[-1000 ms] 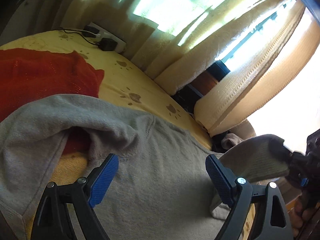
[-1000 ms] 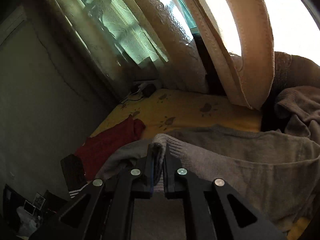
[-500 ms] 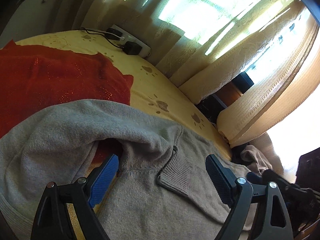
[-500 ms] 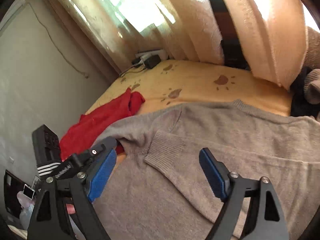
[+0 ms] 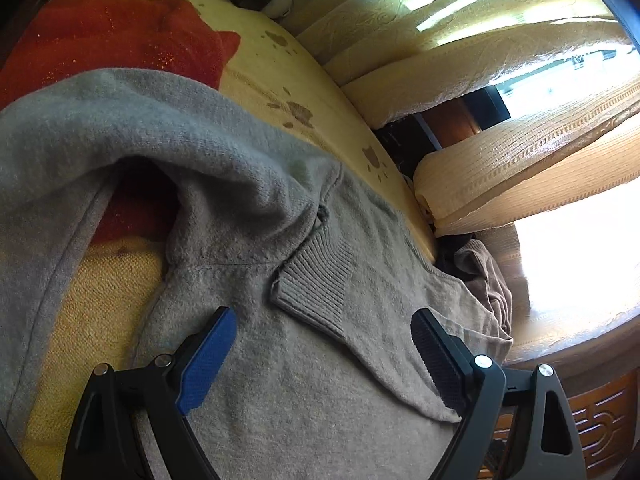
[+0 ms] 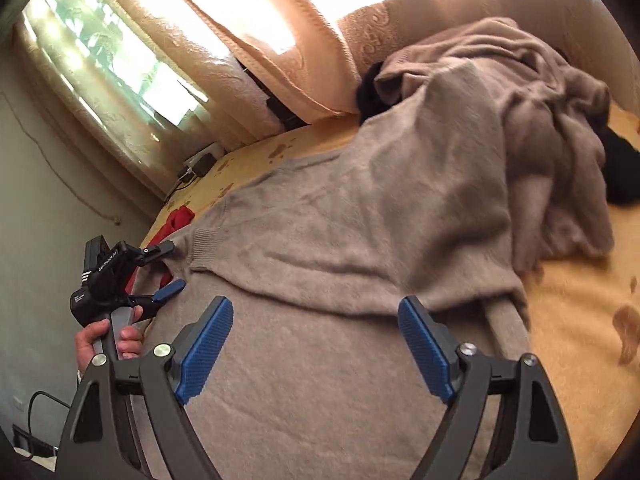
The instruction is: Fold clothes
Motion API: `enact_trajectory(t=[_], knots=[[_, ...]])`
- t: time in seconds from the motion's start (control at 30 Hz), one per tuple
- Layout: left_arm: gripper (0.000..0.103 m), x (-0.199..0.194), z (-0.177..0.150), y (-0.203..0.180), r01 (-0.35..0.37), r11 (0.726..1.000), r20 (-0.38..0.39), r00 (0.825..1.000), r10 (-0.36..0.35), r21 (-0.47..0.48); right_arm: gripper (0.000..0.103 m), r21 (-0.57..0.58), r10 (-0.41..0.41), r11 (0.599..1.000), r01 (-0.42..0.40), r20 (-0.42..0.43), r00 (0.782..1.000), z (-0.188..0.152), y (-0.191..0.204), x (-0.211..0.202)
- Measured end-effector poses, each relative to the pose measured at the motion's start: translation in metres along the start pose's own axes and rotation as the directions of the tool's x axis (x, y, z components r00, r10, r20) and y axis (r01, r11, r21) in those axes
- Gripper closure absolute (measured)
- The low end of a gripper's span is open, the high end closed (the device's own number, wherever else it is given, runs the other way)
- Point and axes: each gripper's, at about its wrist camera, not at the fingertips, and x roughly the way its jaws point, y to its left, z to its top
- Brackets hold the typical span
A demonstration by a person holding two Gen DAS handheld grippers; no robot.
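Hovering over grey sweater (image 6: 360,240) mid-bed, both grippers wide open, gripping nothing: right gripper (image 6: 316,344), left gripper (image 5: 322,354). Sleeve cuff (image 5: 316,284) lying folded across the chest (slightly skewed). Judging next: pinching the far bunched shoulder (image 5: 224,184), flattening toward the bed's (image 5: 280,80) far edge.

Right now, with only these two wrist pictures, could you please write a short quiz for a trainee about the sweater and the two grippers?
1. True or false: the right gripper is shut on the grey sweater.
2. Which garment lies partly under the grey sweater near the left gripper? A) the red garment B) a blue towel C) a white shirt
3. Fill in: the sleeve's ribbed cuff lies folded across the sweater's ____.

Key: 1 false, its jaws stand wide open above the cloth; 2 A; 3 body.
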Motion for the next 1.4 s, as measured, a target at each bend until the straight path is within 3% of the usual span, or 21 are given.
enact_trajectory(t=[0.23, 0.43, 0.53, 0.77, 0.83, 0.9, 1.13, 1.27, 1.4], knots=[[0.012, 0.007, 0.020, -0.032, -0.070, 0.990, -0.040, 0.996, 0.076, 0.121, 0.015, -0.072, -0.020, 0.997, 0.022, 0.025, 0.999, -0.020, -0.003, -0.004], [0.012, 0.039, 0.047, -0.034, -0.095, 0.991, -0.136, 0.985, 0.106, 0.090, 0.015, -0.106, -0.015, 0.994, 0.021, 0.052, 0.999, -0.027, -0.002, -0.005], [0.012, 0.051, 0.051, -0.031, -0.141, 0.983, -0.139, 0.978, 0.157, 0.121, 0.015, -0.074, -0.010, 0.997, 0.014, 0.054, 0.998, -0.031, -0.011, -0.003], [0.013, 0.054, 0.054, -0.033, -0.136, 0.974, -0.128, 0.979, 0.161, 0.182, 0.015, -0.052, 0.015, 0.999, -0.013, 0.030, 0.999, -0.035, -0.024, 0.003], [0.036, 0.055, 0.053, -0.036, -0.179, 0.954, -0.108, 0.972, 0.209, 0.239, 0.015, -0.058, 0.025, 0.998, -0.023, 0.027, 0.999, -0.035, -0.024, 0.003], [0.049, 0.055, 0.051, -0.038, -0.226, 0.929, -0.089, 0.961, 0.262, 0.293, 0.015, -0.059, 0.032, 0.998, -0.030, 0.025, 0.999, -0.036, -0.024, 0.003], [0.085, 0.047, 0.048, -0.037, -0.264, 0.891, -0.066, 0.949, 0.308, 0.369, 0.015, -0.046, 0.041, 0.998, -0.040, 0.027, 0.999, -0.036, -0.025, 0.004], [0.095, 0.044, 0.041, -0.047, -0.269, 0.872, -0.045, 0.948, 0.314, 0.409, 0.015, -0.041, 0.043, 0.998, -0.042, 0.032, 0.999, -0.036, -0.026, 0.003], [0.096, 0.031, 0.036, -0.052, -0.254, 0.883, -0.015, 0.959, 0.283, 0.394, 0.015, -0.031, 0.044, 0.999, -0.042, 0.042, 0.998, -0.037, -0.028, 0.002]])
